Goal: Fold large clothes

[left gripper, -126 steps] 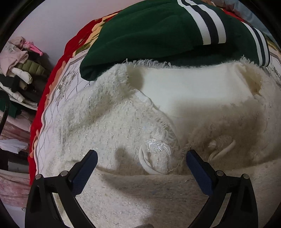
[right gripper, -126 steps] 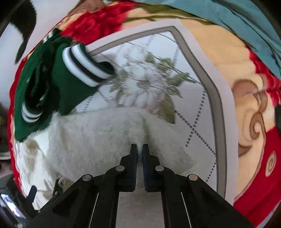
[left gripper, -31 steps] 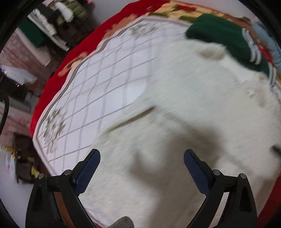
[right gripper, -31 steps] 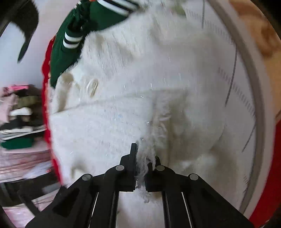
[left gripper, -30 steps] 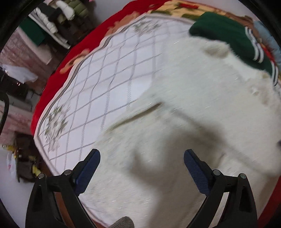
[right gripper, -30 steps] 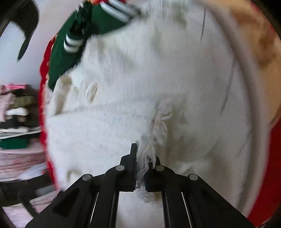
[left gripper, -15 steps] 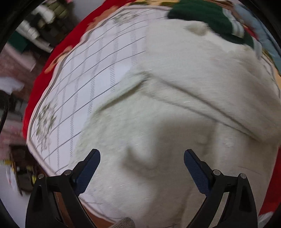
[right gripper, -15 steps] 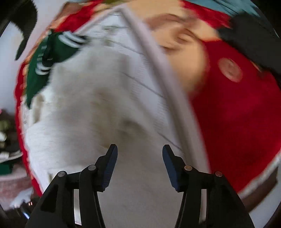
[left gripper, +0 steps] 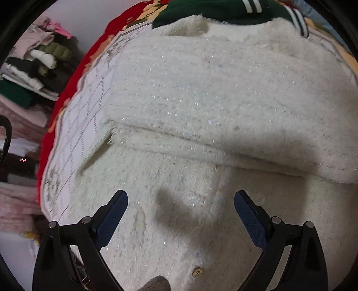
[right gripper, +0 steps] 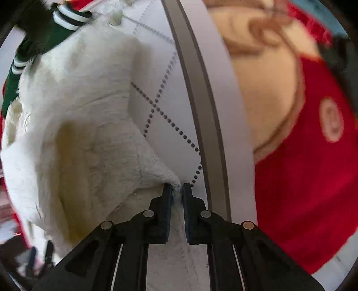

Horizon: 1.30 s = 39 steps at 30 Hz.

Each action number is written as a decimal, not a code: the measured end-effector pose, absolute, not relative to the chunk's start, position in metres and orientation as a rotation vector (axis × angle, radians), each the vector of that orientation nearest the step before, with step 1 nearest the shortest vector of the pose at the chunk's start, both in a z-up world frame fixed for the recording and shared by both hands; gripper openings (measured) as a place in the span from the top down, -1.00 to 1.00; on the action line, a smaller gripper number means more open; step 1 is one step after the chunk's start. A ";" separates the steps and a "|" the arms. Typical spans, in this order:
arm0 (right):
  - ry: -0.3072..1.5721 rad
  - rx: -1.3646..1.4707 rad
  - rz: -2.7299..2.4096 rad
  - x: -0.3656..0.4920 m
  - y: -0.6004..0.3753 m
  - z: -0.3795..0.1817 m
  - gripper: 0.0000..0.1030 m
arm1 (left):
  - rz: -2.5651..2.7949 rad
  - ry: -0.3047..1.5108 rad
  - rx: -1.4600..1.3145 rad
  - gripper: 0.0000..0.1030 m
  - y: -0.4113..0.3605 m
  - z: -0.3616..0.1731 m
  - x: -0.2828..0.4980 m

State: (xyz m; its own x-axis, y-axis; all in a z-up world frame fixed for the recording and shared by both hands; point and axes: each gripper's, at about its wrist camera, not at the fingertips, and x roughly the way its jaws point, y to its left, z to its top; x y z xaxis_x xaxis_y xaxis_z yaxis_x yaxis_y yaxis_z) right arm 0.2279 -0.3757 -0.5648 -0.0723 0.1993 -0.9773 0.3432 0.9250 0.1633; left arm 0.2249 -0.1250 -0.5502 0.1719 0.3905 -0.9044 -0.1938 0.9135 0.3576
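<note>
A large fluffy white sweater (left gripper: pixel 201 94) lies on the bed blanket, with one part folded across its middle in a thick band. My left gripper (left gripper: pixel 180 201) is open and empty, just above the sweater's near part. In the right wrist view the same white sweater (right gripper: pixel 78 134) fills the left side. My right gripper (right gripper: pixel 177 190) is shut on a corner of the sweater at its right edge, low over the blanket.
A green garment with white stripes (left gripper: pixel 223 9) lies at the sweater's far edge; it also shows in the right wrist view (right gripper: pixel 40 33). The blanket (right gripper: pixel 302 179) is red with a white quilted centre (left gripper: pixel 85 116). A stack of folded clothes (left gripper: pixel 33 67) stands left of the bed.
My right gripper let go of the sweater's fringe, opened, moved to the right edge and shut on a corner there. My left gripper stayed open and swung back over the sweater.
</note>
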 end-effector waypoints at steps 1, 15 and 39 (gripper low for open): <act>1.661 0.412 -0.093 0.231 -0.375 -0.563 0.81 | 0.455 1.333 0.182 -0.89 -0.128 -0.546 0.223; 1.661 0.198 0.111 0.187 -0.500 -0.481 -0.29 | 0.697 1.352 0.493 -0.89 -0.301 -0.509 0.140; 1.746 0.152 0.091 0.181 -0.540 -0.521 -0.29 | 0.698 1.432 0.546 -0.89 -0.333 -0.583 0.149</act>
State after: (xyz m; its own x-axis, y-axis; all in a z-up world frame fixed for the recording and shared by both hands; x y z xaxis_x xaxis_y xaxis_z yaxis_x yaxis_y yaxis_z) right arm 0.1815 -0.5396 -0.5213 -0.1739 0.1531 -0.9728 0.0508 0.9879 0.1464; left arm 0.1486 -0.3326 -0.5835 0.0041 0.7190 -0.6950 -0.1050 0.6915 0.7147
